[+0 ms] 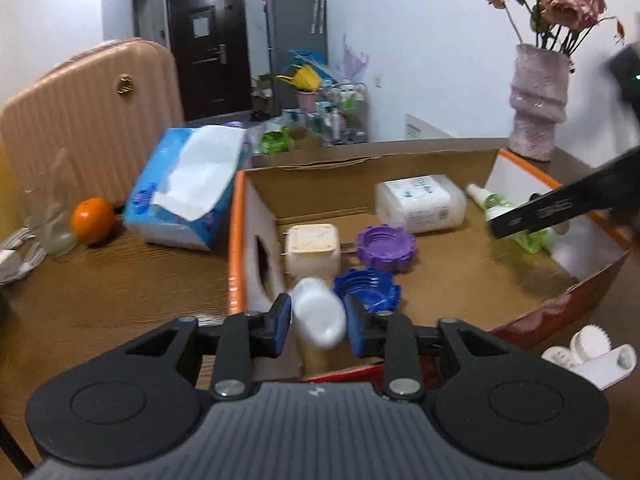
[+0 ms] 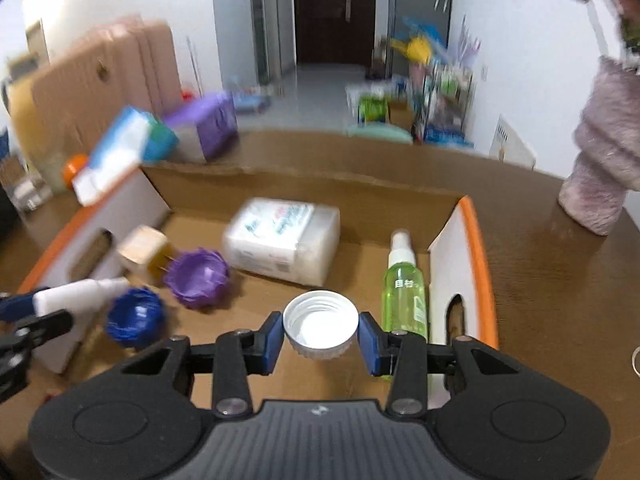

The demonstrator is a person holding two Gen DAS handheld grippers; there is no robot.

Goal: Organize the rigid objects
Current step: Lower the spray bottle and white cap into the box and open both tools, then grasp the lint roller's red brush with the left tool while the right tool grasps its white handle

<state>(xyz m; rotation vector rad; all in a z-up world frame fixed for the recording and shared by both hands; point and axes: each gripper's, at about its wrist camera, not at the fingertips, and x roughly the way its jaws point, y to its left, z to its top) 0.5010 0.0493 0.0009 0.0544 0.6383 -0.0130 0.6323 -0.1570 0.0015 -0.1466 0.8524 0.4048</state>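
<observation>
- Left wrist view: the left tongs [image 1: 318,322] hold a small white bottle [image 1: 319,312] between the blue pads, above the near left corner of the cardboard box [image 1: 240,240]. The pads look barely in touch with it, so I judge the drop is at hand. It should go on bare cardboard near the blue cap [image 1: 367,288], clear of the purple cap [image 1: 385,247] and cream block [image 1: 313,254].
- This view alone shows the orange [image 1: 93,220] and tissue pack [image 1: 188,196] on the surface, and a white clip [image 1: 592,356] outside the box.
- Right wrist view: the right tongs [image 2: 320,338] are clamped on a white screw cap [image 2: 320,325], open side up, over the box floor beside the green spray bottle [image 2: 404,292]. Lower it flat before letting go.
- Only here does the white bottle's length show, jutting from the left tongs at the left edge.
</observation>
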